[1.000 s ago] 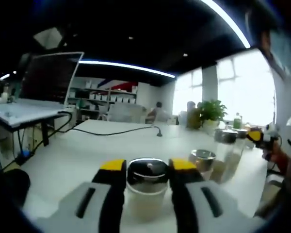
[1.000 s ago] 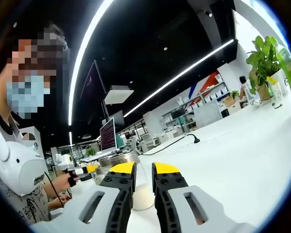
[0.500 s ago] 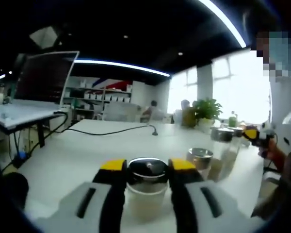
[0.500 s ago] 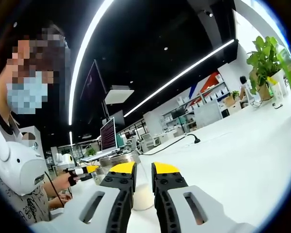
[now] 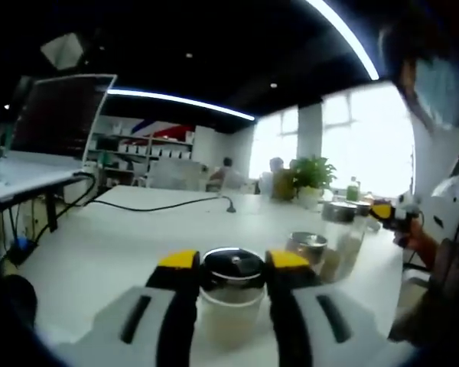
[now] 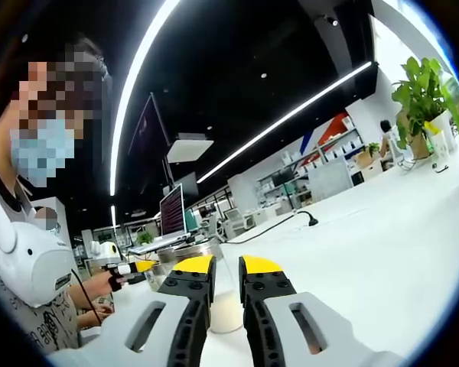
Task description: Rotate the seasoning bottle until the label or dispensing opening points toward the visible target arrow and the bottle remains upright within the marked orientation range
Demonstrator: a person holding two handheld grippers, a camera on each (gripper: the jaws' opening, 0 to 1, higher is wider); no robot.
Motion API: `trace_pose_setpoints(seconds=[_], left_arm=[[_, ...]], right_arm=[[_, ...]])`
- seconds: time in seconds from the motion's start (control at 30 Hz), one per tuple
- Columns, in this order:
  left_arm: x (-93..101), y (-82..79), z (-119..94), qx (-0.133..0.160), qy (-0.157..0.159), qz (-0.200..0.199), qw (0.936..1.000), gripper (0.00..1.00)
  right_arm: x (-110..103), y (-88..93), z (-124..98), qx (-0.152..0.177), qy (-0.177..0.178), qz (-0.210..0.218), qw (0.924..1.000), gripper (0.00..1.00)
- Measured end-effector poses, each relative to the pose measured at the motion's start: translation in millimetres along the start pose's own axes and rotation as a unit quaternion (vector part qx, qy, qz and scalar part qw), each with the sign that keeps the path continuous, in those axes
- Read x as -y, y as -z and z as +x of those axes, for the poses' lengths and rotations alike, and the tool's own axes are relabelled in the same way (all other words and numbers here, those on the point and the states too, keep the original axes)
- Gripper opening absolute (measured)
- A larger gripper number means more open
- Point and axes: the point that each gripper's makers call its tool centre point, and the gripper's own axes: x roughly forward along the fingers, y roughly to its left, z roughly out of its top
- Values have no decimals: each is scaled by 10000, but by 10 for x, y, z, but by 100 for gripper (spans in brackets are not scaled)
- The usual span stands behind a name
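Note:
My left gripper (image 5: 232, 261) is shut on a seasoning bottle (image 5: 229, 306), a clear jar of pale powder under a shiny metal lid (image 5: 231, 267). It stands upright on the white table (image 5: 99, 252), and its yellow-tipped jaws press the lid from both sides. My right gripper (image 6: 227, 266) has its jaws nearly together with only a narrow slit, just in front of another pale-filled bottle (image 6: 225, 310). The left gripper (image 6: 140, 266) appears far left in the right gripper view, held by a hand. The right gripper (image 5: 384, 210) shows at the right edge of the left gripper view.
Two more metal-lidded bottles (image 5: 307, 248) (image 5: 340, 222) stand to the right of the held one. A black cable (image 5: 161, 205) crosses the table. A potted plant (image 5: 310, 177) is at the far end, a monitor (image 5: 57, 115) on a side desk. A person (image 6: 38, 229) is close by.
The left gripper view has swung a little, so the room slides left in it. Both grips look the same and the bottles have not moved.

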Motion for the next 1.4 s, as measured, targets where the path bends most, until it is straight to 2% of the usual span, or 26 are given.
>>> trace_pose_setpoints(seconds=[0.37,0.73,0.9,1.1,1.4], left_arm=[[82,24,14,-221,606,152,9978,35],[116,30,54,-331,1259,128,9914,35],[164,50,57,-460,1604,301,9855,35],[169,54,77,-525,1866,302,9806,35],[266,83,101,-566,2423,304,9681,35]], right_arm=[[1,14,-21,-16,16,5,10000,11],[-1,13,-17,-59,21,-29,10000,11],[-19,29,-10,-93,-4,-55,9999,11],[-37,49,13,-137,-28,-52,9999,11],[-55,29,33,-132,-66,-94,9998,11]])
